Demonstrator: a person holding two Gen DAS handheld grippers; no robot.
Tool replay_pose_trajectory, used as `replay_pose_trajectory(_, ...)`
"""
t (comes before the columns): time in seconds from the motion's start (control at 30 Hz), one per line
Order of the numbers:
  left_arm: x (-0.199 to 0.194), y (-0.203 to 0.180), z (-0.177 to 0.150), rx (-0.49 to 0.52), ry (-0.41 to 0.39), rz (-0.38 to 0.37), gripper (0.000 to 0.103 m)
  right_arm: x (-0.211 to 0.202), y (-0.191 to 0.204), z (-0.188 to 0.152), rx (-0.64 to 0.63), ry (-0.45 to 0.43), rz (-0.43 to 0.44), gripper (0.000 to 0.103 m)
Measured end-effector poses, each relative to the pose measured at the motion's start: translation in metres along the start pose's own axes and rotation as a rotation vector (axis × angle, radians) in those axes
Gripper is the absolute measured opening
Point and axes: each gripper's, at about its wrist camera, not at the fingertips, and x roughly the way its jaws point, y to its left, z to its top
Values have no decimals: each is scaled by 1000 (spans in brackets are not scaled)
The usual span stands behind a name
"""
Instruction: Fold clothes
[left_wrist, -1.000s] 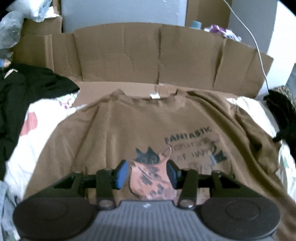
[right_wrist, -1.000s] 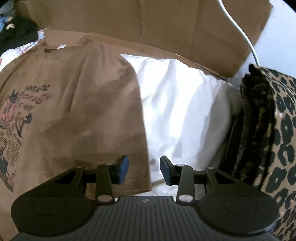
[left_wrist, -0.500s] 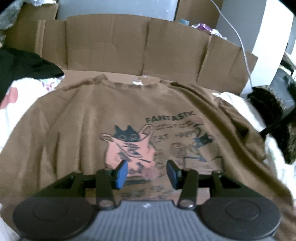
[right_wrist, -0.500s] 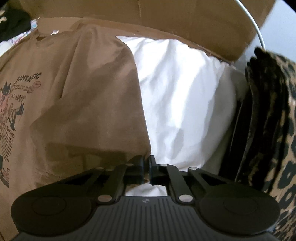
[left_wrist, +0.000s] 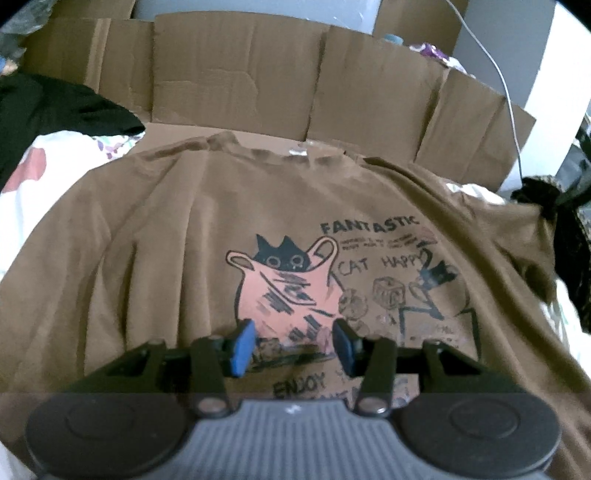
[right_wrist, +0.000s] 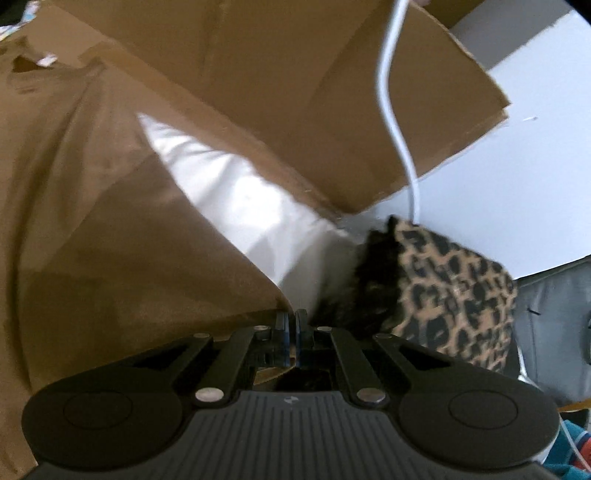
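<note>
A brown T-shirt (left_wrist: 177, 236) with a cat print and the word FANTASTIC lies spread face up on white bedding. My left gripper (left_wrist: 291, 345) hovers open over the lower part of the print, its blue pads apart with only flat cloth seen between them. In the right wrist view the same brown T-shirt (right_wrist: 110, 236) fills the left side. My right gripper (right_wrist: 291, 328) is shut on the corner of its sleeve edge, and the cloth rises in a taut fold toward the jaws.
Flattened cardboard (left_wrist: 236, 74) stands along the back. A black garment (left_wrist: 55, 110) lies at the far left. A leopard-print item (right_wrist: 454, 291) sits right of the sleeve, with a white cable (right_wrist: 391, 110) above it and white bedding (right_wrist: 236, 206) between.
My right gripper closed on the sleeve edge, then lifted and swung it, tilting its view. The left gripper sank closer to the shirt, still open.
</note>
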Motion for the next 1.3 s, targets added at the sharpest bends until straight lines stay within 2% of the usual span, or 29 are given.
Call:
replay_pose_trajectory(0.23,1,-2,-3,18,0,-1,49,20,-4,14,-71,53,-85,1)
replay_pose_trajectory(0.4,2,-1,-5,24,3,-2,49,37,9,17,-113,81,-150,1)
replay_pose_trajectory(0.43,2,-2,-5,25,4,-3,50,40,13,18,-118,78,-160,5)
replay_pose_trajectory(0.47,2,-2,-6,26,4,-4,50,42,17,18,-124,79,-164,16)
replay_pose_trajectory(0.5,2,-2,-6,28,4,-4,50,44,20,18,-133,86,-164,20)
replay_pose_trajectory(0.57,2,-1,-6,27,3,-6,50,41,24,18,-141,84,-147,36)
replay_pose_trajectory(0.67,1,-1,-5,19,3,-9,50,25,18,22,-80,40,-113,42)
replay_pose_trajectory(0.73,2,-1,-5,13,1,-9,50,11,13,27,-28,-22,-32,45)
replay_pose_trajectory(0.83,2,-1,-4,8,-4,-6,50,-5,8,39,48,-101,102,45)
replay_pose_trajectory(0.97,0,-1,-4,12,-14,-3,50,-3,17,63,103,-140,187,44)
replay_pose_trajectory(1.13,-3,3,-2,-3,-40,-13,50,11,30,91,168,-168,247,44)
replay_pose_trajectory(1.3,-3,6,0,-12,-61,-15,50,37,47,103,159,-119,241,44)
